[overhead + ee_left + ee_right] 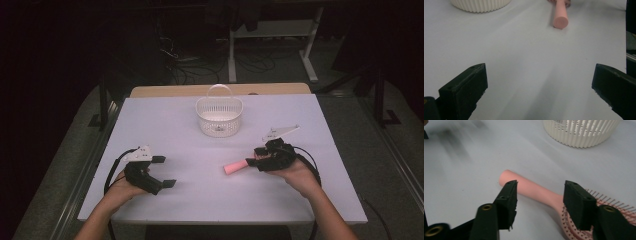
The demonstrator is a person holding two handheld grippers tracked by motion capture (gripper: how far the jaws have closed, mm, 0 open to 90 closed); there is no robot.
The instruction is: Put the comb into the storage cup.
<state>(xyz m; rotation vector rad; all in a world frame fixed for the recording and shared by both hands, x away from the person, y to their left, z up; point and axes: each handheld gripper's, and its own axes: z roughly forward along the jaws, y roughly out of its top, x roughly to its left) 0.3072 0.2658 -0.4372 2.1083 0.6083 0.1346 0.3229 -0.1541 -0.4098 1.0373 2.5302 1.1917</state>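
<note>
A pink hairbrush (235, 167) lies flat on the white table (190, 150), handle pointing left. My right gripper (256, 159) hovers over it, open. In the right gripper view its jaws straddle the handle (531, 188) just ahead of the bristled head (604, 205), with a gap on each side. My left gripper (166, 171) is held at the table's front left, open with nothing between its jaws. From the left gripper view (539, 85) the handle's round end (560, 17) shows far ahead. A white slatted basket (219, 117) with a hoop handle stands at the back centre.
The basket's ribbed wall (579, 132) rises just beyond the brush in the right gripper view and at top left (480, 6) in the left gripper view. Dark floor, cables and desk legs (232, 60) lie behind the table.
</note>
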